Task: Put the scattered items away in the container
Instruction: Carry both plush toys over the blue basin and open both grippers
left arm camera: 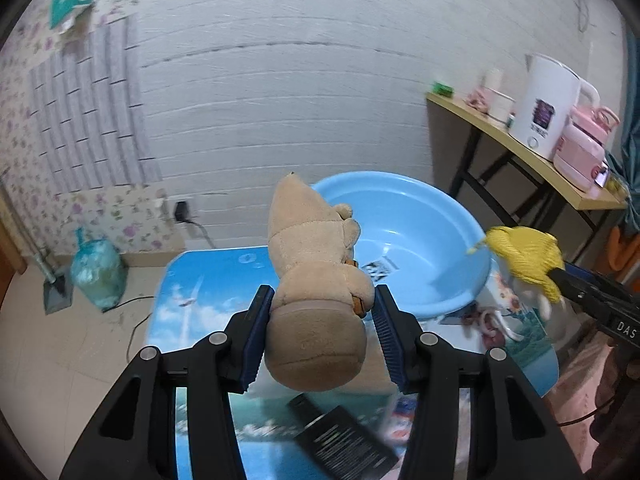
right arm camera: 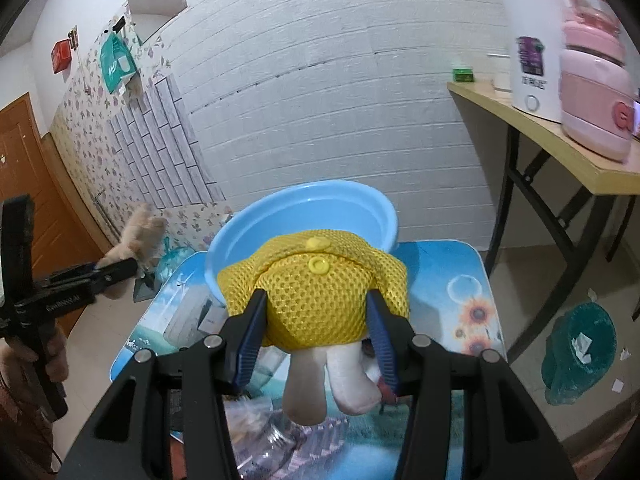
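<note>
My left gripper (left arm camera: 322, 304) is shut on a tan plush bear (left arm camera: 316, 280) and holds it above the small table, just in front of the light blue basin (left arm camera: 416, 240). My right gripper (right arm camera: 316, 304) is shut on a plush toy in a yellow mesh outfit (right arm camera: 316, 296) with white legs hanging down, held in front of the basin (right arm camera: 304, 208). In the left wrist view the yellow toy (left arm camera: 524, 256) hangs at the basin's right rim. In the right wrist view the bear (right arm camera: 136, 236) is at far left. The basin looks empty inside.
The basin stands on a small table with a sky-print top (left arm camera: 208, 304). A black box (left arm camera: 344, 440) and a clear plastic bottle (right arm camera: 272, 444) lie on its near part. A wooden side table (right arm camera: 560, 148) at the right carries a white kettle (right arm camera: 532, 36) and a pink cooker (right arm camera: 596, 92). A green bin (right arm camera: 576, 348) stands on the floor.
</note>
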Tool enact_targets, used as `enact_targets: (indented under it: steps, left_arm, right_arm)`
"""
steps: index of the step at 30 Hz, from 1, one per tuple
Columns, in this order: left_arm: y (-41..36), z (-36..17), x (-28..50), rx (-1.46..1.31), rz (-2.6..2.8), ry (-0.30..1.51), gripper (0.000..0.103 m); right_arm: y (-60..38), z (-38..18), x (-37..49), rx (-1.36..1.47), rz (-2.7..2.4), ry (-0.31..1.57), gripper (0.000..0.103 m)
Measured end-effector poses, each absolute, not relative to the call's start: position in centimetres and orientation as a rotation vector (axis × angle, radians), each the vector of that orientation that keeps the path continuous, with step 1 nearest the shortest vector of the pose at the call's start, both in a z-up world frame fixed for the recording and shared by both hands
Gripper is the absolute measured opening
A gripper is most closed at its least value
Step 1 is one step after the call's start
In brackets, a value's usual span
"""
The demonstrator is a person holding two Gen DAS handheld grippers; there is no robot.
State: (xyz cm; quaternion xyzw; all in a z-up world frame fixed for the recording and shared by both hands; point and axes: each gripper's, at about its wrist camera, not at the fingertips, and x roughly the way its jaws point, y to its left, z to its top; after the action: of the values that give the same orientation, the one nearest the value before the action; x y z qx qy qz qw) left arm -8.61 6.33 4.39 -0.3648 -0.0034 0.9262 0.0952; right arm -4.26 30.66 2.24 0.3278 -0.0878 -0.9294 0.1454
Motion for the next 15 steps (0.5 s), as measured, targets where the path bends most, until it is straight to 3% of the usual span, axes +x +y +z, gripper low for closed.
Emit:
enact_targets:
  steps: [15]
  left_arm:
    - [12.1,1.1,-14.8,-1.144,2.583,0.080,0.051]
  right_arm:
    - [29.1,0.3,-10.6,0.989,-2.605,-0.193,0.048]
